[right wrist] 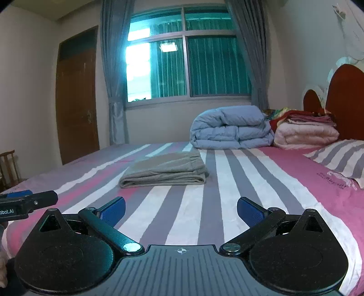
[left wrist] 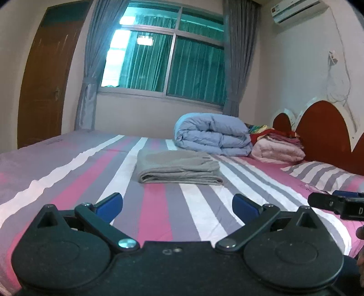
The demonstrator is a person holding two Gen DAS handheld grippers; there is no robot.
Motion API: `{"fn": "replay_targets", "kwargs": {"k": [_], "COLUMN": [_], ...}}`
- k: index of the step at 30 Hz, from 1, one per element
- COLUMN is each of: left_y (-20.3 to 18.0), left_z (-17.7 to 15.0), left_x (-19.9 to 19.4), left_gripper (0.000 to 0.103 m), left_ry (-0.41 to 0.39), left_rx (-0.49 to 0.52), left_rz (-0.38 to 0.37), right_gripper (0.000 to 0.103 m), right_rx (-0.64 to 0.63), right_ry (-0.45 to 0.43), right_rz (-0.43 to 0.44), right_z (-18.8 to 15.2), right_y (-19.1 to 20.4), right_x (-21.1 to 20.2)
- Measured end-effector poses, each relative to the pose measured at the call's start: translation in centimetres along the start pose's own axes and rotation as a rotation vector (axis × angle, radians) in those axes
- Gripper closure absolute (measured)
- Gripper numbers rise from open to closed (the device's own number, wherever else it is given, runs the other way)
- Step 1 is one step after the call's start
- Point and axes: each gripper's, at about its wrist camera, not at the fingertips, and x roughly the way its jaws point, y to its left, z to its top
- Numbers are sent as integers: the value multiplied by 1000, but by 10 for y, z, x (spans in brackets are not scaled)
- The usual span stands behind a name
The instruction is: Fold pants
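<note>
Left tool: released, blue pads spread wide, nothing between them; low centre of the left view, above the bed.
Right tool: released too, fingers wide apart and bare; low centre of the right view.
Pants: grey, folded into a flat stack on the striped bed, mid-frame in both views, well apart from both tools.
Pants axis: long side runs left-right across the frame; the rounded fold faces the cameras, and a puckered band shows at the stack's right end in the right view.
Only in left view: an air conditioner at upper right; the right tool's tip enters at the right edge.
Only in right view: a chair at the left edge; the left tool's tip — lettering "obot.AI" — enters at lower left.
Both views: blue quilt and pink bedding at the bed's far right, by the headboard.
Cut off: the pillow at the right edge; how many layers the pants hold cannot be made out.
</note>
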Motion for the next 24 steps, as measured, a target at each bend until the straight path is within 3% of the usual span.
{"fn": "replay_targets", "kwargs": {"k": [6, 24], "left_y": [-4, -3], "left_z": [-1, -3], "left_x": [-3, -4], "left_gripper": [6, 6], "left_ry": [-7, -9], "left_rx": [22, 23], "left_rz": [-22, -32], "right_gripper": [0, 0], "right_rx": [-52, -53], "right_ry": [13, 20], "right_rz": [11, 13], "right_z": [-2, -4], "right_y": [7, 4], "right_x": [6, 13]}}
